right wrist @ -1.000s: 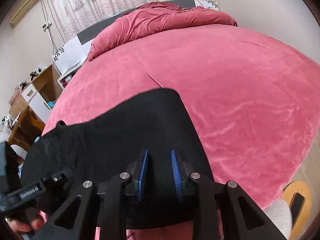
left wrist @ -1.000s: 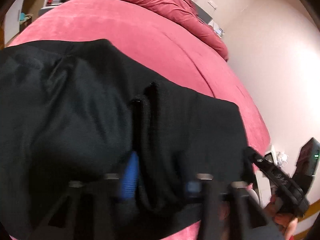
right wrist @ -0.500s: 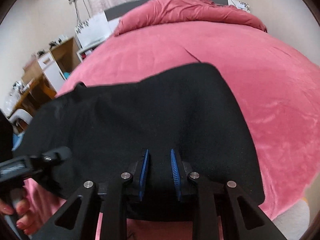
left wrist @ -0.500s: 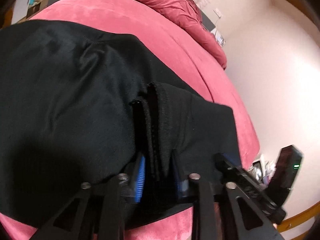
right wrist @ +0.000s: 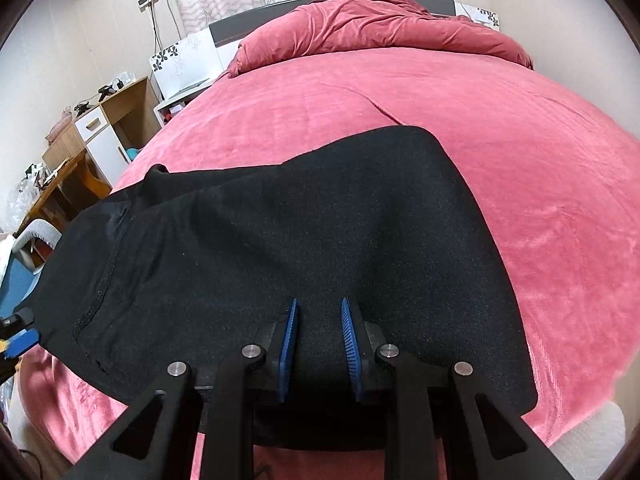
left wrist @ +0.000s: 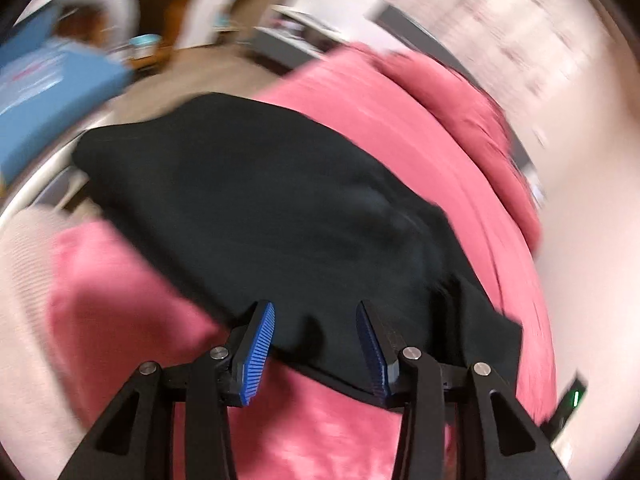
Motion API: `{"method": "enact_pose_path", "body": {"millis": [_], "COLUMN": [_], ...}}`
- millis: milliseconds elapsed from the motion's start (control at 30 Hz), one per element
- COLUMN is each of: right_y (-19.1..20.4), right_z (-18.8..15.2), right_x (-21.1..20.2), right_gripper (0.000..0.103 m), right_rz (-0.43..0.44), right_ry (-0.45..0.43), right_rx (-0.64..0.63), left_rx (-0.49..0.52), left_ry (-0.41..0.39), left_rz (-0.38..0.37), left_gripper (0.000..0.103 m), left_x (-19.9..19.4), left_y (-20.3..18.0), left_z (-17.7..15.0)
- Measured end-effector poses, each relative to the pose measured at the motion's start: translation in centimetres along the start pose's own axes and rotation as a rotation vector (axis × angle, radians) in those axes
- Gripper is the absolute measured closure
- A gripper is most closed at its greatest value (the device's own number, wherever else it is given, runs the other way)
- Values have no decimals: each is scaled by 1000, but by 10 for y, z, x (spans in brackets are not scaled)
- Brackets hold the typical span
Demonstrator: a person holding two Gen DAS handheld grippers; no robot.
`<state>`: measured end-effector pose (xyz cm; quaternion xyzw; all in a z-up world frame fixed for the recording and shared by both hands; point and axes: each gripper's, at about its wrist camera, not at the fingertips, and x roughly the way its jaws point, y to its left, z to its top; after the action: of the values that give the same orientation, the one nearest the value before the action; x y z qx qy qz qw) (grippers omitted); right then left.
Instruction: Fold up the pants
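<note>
The black pants [right wrist: 304, 240] lie folded on the pink bed cover [right wrist: 520, 140], near its front edge. In the right wrist view my right gripper [right wrist: 318, 320] is shut on the near edge of the pants, the cloth pinched between its blue pads [right wrist: 289, 336]. In the blurred left wrist view the pants [left wrist: 280, 216] lie flat on the bed cover [left wrist: 132, 300]. My left gripper [left wrist: 316, 320] is open and empty just above their near edge, its blue pads [left wrist: 258, 352] wide apart.
A rumpled pink duvet [right wrist: 380, 24] lies by the headboard. Wooden desks and a white cabinet [right wrist: 104, 132] stand left of the bed. A blue box [left wrist: 48, 92] and a chair show beyond the bed's left side. The wall is close on the right.
My left gripper has let go of the pants fold and opened, and it swung fast to the left. The right gripper still holds the cloth, which now lies spread flatter.
</note>
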<state>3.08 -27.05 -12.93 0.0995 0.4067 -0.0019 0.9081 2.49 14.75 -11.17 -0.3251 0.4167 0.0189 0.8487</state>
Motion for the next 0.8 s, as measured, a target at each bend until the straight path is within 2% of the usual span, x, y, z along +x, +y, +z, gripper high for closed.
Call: {"method": "enact_pose_path", "body": {"millis": [200,300,400,500,600,700,800], "right_y": [-4,-7,2,19,35,50,58], "right_z": [0,0,0,-3,-6,-9,-12], "right_x": [-4,-12,-14,-10,-9,-6,4], "right_gripper": [80,77,77,79,80,82,82], "right_rz": [10,61,145,189,229,239,205], "right_ry": [-6,-40,-44,-21,-11,6,51], "right_rx": [9,27,3,-56,-103,-132,-146], "left_rx": [-190,-270,-257,-254,-263,-259,-270], "left_ry": [-7,10,26,41,12,-35,-43], "left_rz": [96,42,54,69,79,63,23], "left_gripper": [52,52,51,51,51,51,55], "left_x": [8,4,5,20,25,30,33], "left_y": [40,52,50,47,51,60,71], "left_z": [17,21,19,25,36,41,47]}}
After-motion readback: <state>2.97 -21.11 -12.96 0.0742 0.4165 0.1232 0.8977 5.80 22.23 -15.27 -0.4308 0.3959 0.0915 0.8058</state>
